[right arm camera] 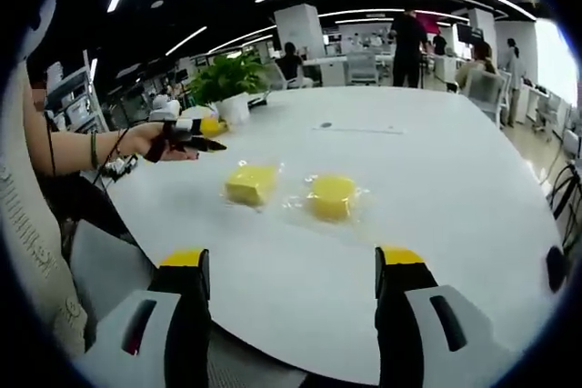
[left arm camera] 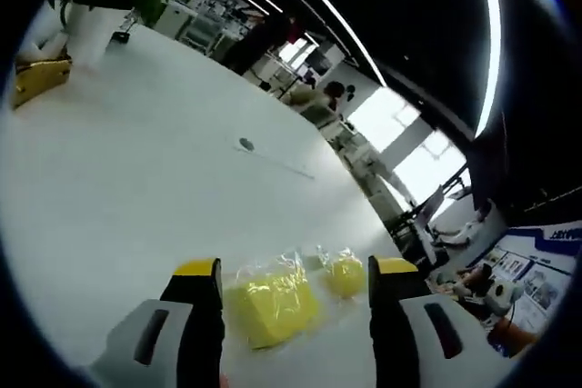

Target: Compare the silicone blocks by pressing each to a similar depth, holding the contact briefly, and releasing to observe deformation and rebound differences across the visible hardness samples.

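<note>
Left gripper spread wide above the white bench, square yellow block in clear wrap just ahead between the jaws, round yellow block beside it toward the right jaw. Right gripper likewise spread and holding nothing, both blocks well ahead on the bench, apart from each other.

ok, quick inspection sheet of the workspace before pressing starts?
Surface: white table, large, mostly bare.
Job's things: square yellow block and round yellow block, both in clear wrap, side by side, apart.
Clutter: potted plant at the far edge; small dark round spot on the tabletop.
Grippers: left gripper open, over the square block; right gripper open, short of both blocks.
Cables: nothing seen.
Surroundings: open office, ceiling light strips, people in the background.
</note>
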